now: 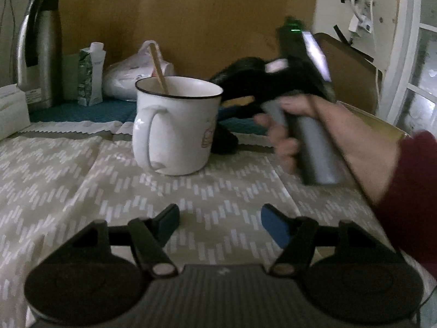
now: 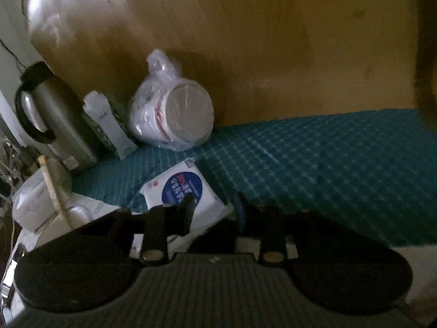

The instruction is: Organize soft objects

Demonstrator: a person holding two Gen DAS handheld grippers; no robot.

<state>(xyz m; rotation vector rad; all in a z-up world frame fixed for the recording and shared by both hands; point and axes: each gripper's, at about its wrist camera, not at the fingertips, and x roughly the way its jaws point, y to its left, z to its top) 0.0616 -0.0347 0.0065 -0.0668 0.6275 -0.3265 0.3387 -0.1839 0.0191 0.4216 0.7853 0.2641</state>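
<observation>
In the right wrist view my right gripper is shut on a white soft tissue pack with a blue round label, held above the teal mat. In the left wrist view my left gripper is open and empty, low over the patterned tablecloth. The right gripper's body and the hand holding it appear behind and right of a white enamel mug; its fingertips are hidden by the mug.
A wooden stick stands in the mug. At the back left are a steel thermos, a small carton and a plastic bag of paper cups. A brown board closes the back.
</observation>
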